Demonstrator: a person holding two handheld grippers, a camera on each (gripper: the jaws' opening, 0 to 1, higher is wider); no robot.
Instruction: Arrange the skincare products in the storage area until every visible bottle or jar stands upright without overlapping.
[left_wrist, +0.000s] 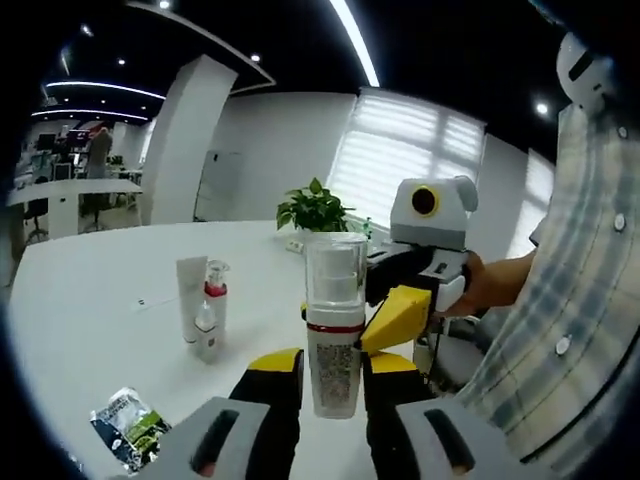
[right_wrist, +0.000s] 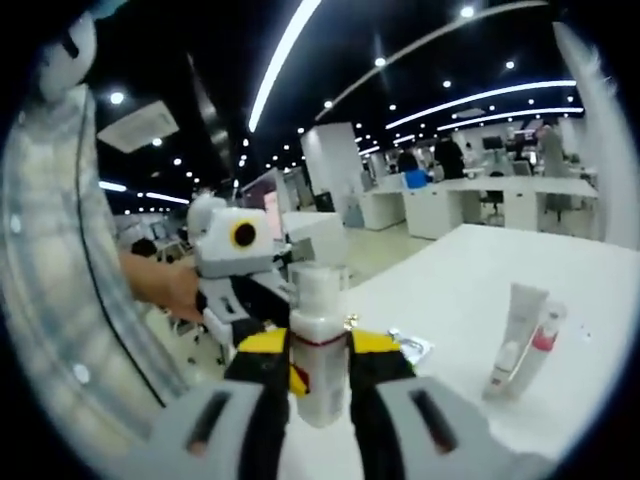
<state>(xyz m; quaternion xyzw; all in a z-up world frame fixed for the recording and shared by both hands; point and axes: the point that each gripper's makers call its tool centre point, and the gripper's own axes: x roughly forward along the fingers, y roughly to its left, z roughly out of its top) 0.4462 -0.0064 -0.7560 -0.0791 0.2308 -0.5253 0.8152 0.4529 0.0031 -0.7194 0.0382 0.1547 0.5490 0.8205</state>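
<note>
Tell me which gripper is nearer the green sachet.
Left, probably. The sachet lies just beside the left gripper; the right gripper reaches in from the bottle's far side.

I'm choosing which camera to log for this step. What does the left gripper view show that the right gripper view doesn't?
Left gripper view alone: a potted plant and a green sachet lying flat on the white table.
Right gripper view alone: rows of desks with people standing behind them.
Both: the clear-capped bottle gripped by both grippers, plus the white tube and pink-collared pump bottle standing upright.
</note>
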